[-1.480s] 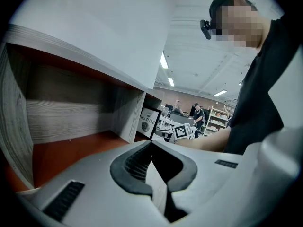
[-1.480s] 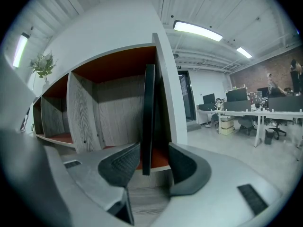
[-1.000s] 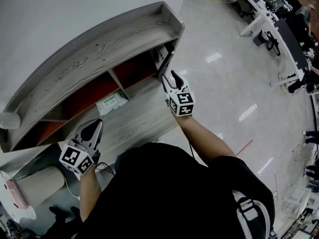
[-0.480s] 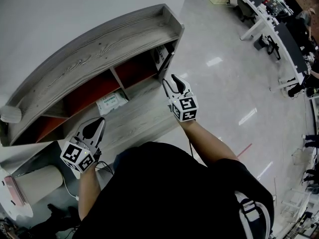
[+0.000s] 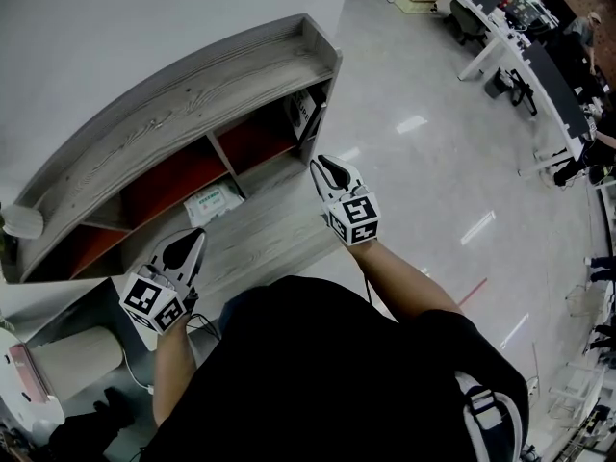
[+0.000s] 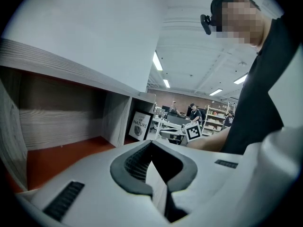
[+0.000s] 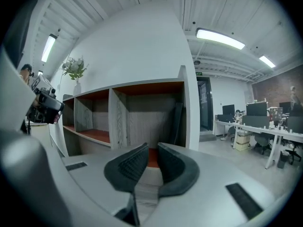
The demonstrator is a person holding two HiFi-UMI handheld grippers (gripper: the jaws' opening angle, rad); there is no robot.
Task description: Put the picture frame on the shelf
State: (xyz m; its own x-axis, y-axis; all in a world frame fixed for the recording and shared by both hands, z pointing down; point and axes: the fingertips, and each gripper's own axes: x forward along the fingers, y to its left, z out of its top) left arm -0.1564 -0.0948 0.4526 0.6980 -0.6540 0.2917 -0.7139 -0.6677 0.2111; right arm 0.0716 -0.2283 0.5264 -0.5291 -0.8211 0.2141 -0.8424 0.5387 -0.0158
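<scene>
Picture frame (image 5: 306, 112) stands on edge in the end compartment of the shelf (image 5: 192, 94), the compartment at the right in the head view, close to the outer side wall. The left gripper view shows its printed face (image 6: 140, 125). The right gripper view shows it as a dark, slightly tilted strip (image 7: 176, 122) against that wall. Nothing touches it. The right tongs (image 5: 322, 166) hang in front of that compartment, apart from the frame and pointing toward it. Their jaws have just been closing and stand narrow, with a slim gap and nothing between them (image 7: 152, 150). The left tongs (image 5: 183, 248) are held further along the shelf, before the compartments at the left in the head view. Their tips are together and empty (image 6: 151, 143), and they face a compartment with a red-brown floor. A white and green packet (image 5: 214, 202) lies in the middle compartment. A vase of pale flowers (image 7: 75, 72) stands on the shelf's top board. The shelf backs onto a white wall (image 5: 115, 17) and stands on a glossy grey floor (image 5: 423, 191). Office desks (image 5: 539, 65) lie well apart at the far right.
</scene>
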